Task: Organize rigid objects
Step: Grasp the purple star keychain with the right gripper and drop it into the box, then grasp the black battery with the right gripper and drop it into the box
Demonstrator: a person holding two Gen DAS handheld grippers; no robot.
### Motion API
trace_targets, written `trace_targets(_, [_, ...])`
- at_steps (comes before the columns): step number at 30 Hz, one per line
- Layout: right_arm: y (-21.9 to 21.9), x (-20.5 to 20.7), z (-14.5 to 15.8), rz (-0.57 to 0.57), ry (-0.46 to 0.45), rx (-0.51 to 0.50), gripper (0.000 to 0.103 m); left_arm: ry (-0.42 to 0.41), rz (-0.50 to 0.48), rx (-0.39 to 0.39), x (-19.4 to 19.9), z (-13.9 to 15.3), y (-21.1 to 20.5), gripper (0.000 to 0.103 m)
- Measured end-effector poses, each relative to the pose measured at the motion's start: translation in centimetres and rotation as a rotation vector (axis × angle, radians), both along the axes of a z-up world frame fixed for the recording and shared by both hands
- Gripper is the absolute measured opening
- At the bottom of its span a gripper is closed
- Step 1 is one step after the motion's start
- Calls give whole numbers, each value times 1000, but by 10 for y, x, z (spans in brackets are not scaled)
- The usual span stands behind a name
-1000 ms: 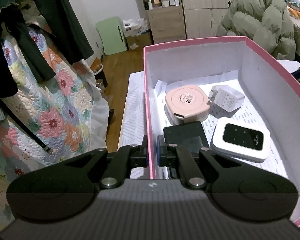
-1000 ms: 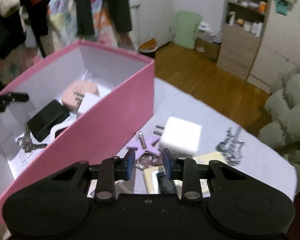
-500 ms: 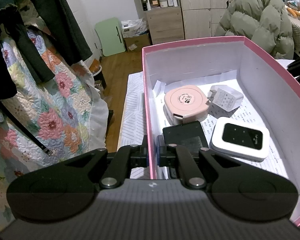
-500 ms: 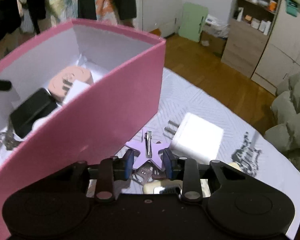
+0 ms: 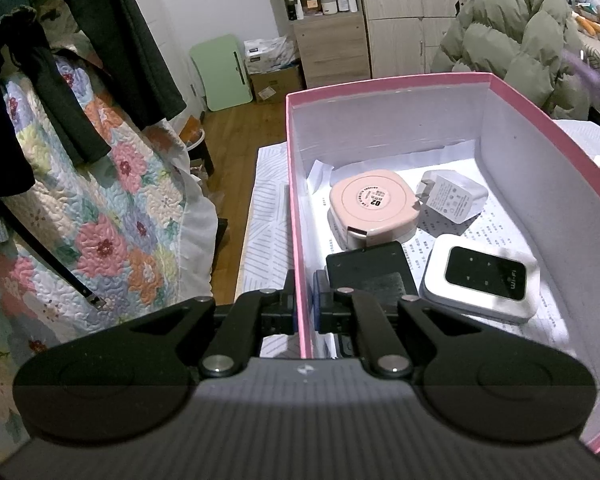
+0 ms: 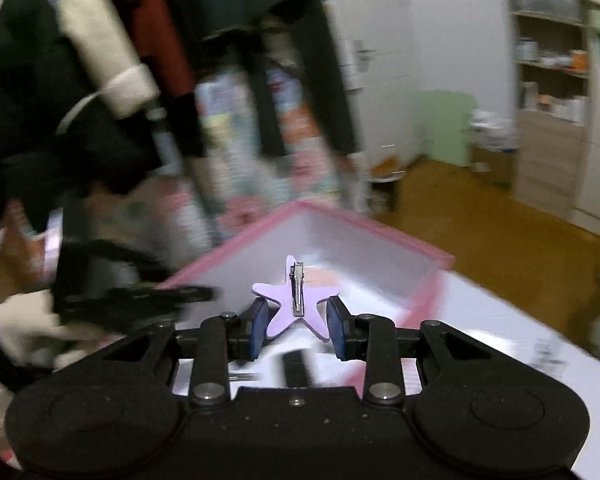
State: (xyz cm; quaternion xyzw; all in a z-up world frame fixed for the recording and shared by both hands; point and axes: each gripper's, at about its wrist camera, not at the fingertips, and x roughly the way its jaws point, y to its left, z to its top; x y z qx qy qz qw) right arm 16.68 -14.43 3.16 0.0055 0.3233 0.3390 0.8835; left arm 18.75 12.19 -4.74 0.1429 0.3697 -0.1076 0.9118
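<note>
The right gripper (image 6: 296, 326) pinches a purple star hair clip (image 6: 295, 302) by two of its lower points, the star standing upright with its metal clasp facing the camera, lifted clear of the table and held just in front of the near rim of the pink box (image 6: 364, 236). The hold looks shallow: the pads (image 6: 259, 326) touch only the tips of the star's arms, so a jolt or a fast swing could twist the thin piece out and drop it onto the table or the floor beyond the box's far corner. The right wrist view is heavily blurred, which suggests quick motion and raises that risk. The left gripper (image 5: 305, 304) is clamped on the left wall of the pink box (image 5: 296, 216) near its near corner, one finger outside and one inside, apparently steadying it. If that grip slackens or pulls, the light box could slide or tip. Inside, a round pink case (image 5: 372, 206) sits toward the far left corner, a white charger (image 5: 452, 198) beside it toward the far right, a black device (image 5: 370, 270) along the left wall near the gripper, and a white WiFi router (image 5: 482, 278) at the near right. Free floor is scarce, so a careless release could leave the clip perched on another item or wedged under one.
</note>
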Motion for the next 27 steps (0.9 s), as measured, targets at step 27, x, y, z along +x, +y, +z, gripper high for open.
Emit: trace_targets(27, [-103,-36,-110,-283,180,-257,58,23,4,7,2,-4,-1,6])
